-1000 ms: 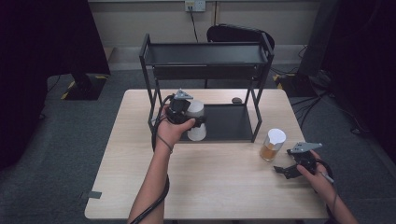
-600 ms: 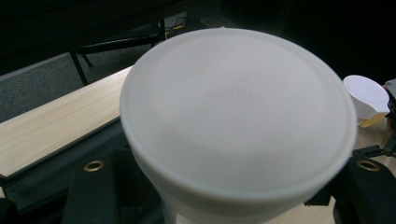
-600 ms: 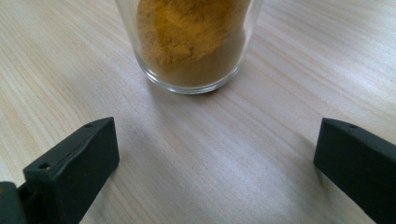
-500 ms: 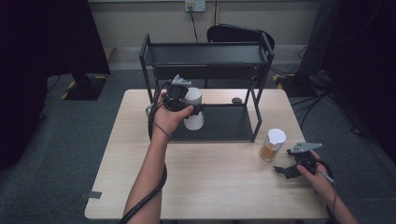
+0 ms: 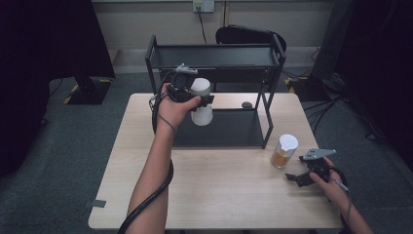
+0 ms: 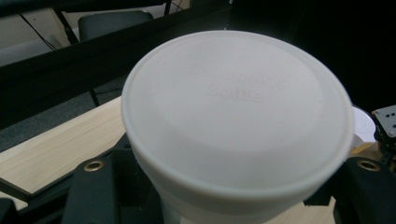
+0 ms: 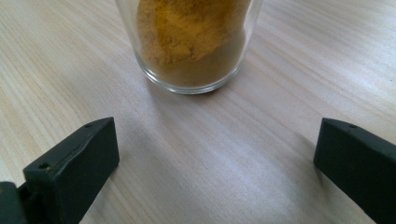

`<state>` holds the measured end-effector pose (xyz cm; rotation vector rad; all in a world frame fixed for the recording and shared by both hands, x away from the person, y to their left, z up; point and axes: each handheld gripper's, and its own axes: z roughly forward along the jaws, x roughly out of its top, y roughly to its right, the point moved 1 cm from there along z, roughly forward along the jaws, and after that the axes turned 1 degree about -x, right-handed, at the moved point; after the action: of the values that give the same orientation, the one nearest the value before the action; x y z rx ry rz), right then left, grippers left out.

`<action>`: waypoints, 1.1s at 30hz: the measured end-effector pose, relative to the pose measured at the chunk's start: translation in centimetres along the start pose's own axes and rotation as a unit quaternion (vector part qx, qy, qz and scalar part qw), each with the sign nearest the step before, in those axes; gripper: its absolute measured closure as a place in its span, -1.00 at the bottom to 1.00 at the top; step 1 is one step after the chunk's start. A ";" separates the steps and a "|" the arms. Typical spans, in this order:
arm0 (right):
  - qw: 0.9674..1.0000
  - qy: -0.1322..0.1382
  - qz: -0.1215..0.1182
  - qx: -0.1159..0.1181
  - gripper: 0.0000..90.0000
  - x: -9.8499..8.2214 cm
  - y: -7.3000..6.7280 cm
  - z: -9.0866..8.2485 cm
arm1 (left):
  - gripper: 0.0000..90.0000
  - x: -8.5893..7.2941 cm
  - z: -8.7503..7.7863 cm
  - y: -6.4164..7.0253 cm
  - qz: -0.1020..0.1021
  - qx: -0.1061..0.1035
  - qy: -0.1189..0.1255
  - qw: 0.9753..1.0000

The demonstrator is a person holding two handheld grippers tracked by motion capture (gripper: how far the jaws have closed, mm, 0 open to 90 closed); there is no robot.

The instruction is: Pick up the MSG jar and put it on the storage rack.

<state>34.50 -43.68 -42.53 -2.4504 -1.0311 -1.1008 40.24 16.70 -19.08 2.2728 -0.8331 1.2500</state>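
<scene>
Two jaws of the left gripper point(image 5: 202, 101) clamp a white container point(image 5: 200, 100) held above the black rack point(image 5: 214, 58); the right gripper point(image 5: 298, 178) rests with its jaws spread, a spice jar point(image 7: 191, 42) just ahead.

Your left gripper point(image 5: 207, 100) holds the container point(image 5: 200, 101) clear of the table point(image 5: 146, 165), before the rack point(image 5: 216, 61) at the far edge. Your right gripper point(image 5: 297, 178) rests near the right edge, the jar point(image 5: 284, 151) standing just beyond it.
</scene>
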 end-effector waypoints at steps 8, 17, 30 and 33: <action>1.000 0.000 0.000 0.000 -1.00 0.0 0.0 0.0 | -0.24 1.6 -0.8 0.1 0.002 0.004 0.007 1.000; 1.000 0.000 0.000 0.000 -1.00 0.0 0.0 0.0 | -0.24 3.4 -1.6 0.1 0.007 0.009 0.013 1.000; 1.000 0.000 0.000 0.000 -1.00 0.0 0.0 0.0 | -0.24 6.1 -2.6 0.2 0.010 0.014 0.018 1.000; 1.000 0.000 0.000 0.000 -1.00 0.0 0.0 0.0 | -0.24 6.6 -2.7 0.1 0.009 0.014 0.020 1.000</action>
<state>34.51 -43.69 -42.53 -2.4501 -1.0314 -1.1006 41.29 16.29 -11.99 2.2579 -0.8294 1.3194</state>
